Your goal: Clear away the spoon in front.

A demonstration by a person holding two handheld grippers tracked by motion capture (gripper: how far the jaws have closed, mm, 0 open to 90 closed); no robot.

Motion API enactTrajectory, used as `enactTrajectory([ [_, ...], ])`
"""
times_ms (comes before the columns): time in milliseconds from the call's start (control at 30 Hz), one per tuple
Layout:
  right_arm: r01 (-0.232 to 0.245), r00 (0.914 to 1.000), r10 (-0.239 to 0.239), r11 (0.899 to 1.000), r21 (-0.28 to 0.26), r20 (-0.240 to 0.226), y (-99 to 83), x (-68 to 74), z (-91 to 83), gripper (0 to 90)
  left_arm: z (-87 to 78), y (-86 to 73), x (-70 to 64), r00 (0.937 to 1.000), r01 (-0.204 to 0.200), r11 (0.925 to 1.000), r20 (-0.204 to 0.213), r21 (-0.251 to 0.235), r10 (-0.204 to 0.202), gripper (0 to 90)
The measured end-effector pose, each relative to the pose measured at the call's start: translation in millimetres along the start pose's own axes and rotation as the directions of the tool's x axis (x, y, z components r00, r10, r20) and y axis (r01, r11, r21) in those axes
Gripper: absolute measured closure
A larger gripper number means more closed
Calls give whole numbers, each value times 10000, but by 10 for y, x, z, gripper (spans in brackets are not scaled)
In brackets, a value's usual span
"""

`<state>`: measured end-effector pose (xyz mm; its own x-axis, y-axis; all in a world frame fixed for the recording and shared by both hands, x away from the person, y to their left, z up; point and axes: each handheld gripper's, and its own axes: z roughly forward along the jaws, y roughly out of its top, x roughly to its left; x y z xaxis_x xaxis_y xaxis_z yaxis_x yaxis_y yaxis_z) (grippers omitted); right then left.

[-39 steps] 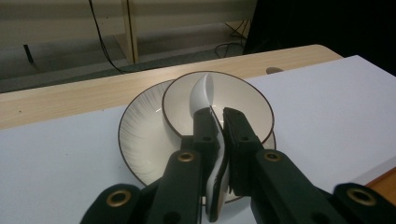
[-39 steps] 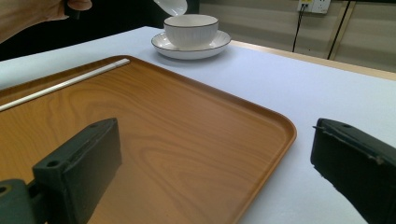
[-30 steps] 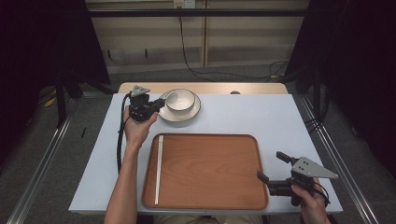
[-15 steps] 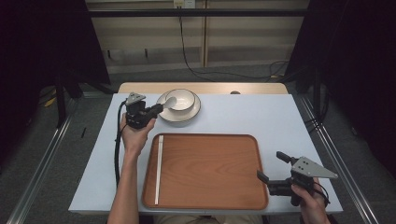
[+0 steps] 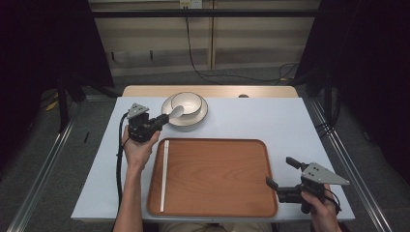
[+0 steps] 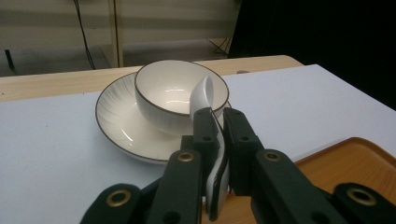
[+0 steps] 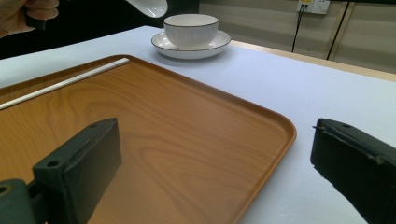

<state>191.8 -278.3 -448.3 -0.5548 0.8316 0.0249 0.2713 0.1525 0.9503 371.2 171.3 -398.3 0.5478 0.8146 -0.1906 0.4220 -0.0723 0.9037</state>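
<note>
A white table [image 5: 251,121] is seen, with a wooden tray [image 5: 212,176] laid at its near side; a white stick [image 5: 164,176] is laid along the tray's left edge. Beyond the tray, a bowl [image 5: 187,104] is set on a plate [image 5: 198,116]. A white spoon [image 6: 205,95] is pinched by the left gripper [image 5: 162,121] and held raised, just beside the bowl. The right gripper [image 5: 280,174] is held with its jaws spread wide at the tray's right edge.

White glossy ceramic spoon [image 6: 208,121], handle clamped, bowl end tilted up just beside white dark-rimmed bowl [image 6: 175,95], w/ plate [image 6: 119,123] under.
</note>
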Motion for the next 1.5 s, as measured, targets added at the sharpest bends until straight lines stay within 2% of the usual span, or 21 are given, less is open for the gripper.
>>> enactTrajectory([
  [100, -21, 10000, 21, 10000, -2, 12, 1, 4, -5, 16, -27, -33, -20, 9997, 160, 9999, 200, -55, -159, 846],
  [200, -29, 10000, 29, 10000, -11, 30, 1, 3, -7, 16, -75, -74, -71, 9999, 157, 9997, -50, -169, -158, 846],
  [233, -29, 10000, 29, 10000, -11, 30, 1, 3, -7, 16, -85, -88, -80, 9998, 159, 9997, 126, -166, -157, 846],
  [500, 2, 10000, -2, 10000, 20, 9, 0, 4, -3, 16, -173, -225, -144, 10000, 74, 10000, -44, 52, -74, 846],
  [600, 36, 10000, -36, 10000, 6, -7, 0, 2, -2, 16, -202, -287, -160, 9998, 168, 9998, -93, 112, -166, 846],
  [700, 45, 10000, -45, 10000, 21, -61, 2, 8, -2, 16, -213, -367, -208, 9995, 18, 9992, -303, 408, -6, 846],
  [867, 15, 10000, -15, 10000, 39, -38, 2, 11, 1, 16, -231, -442, -225, 9995, 83, 9991, -294, 427, -71, 846],
  [967, 34, 10000, -34, 10000, 22, -26, 2, 8, 1, 16, -225, -506, -236, 9990, -186, 9986, -405, 488, 206, 846],
  [1000, 28, 10000, -28, 10000, 39, -33, 2, 8, 2, 16, -218, -523, -228, 9992, -159, 9975, -364, 688, 184, 846],
  [1133, 67, 10000, -67, 9999, 78, -51, 1, 7, 5, 16, -197, -592, -237, 9987, -96, 9961, -487, 874, 139, 846],
  [1233, 46, 10000, -45, 10000, 77, -48, 2, 5, 8, 16, -188, -630, -255, 9994, -32, 9957, -350, 930, 65, 846],
  [1367, 19, 10000, -18, 10000, 81, -70, 1, 6, 6, 16, -158, -676, -289, 9990, -126, 9930, -416, 1174, 176, 845],
  [1500, 9, 10000, -9, 10000, 31, -37, 2, 8, 5, 16, -145, -717, -299, 9994, -35, 9920, -348, 1265, 79, 846],
])
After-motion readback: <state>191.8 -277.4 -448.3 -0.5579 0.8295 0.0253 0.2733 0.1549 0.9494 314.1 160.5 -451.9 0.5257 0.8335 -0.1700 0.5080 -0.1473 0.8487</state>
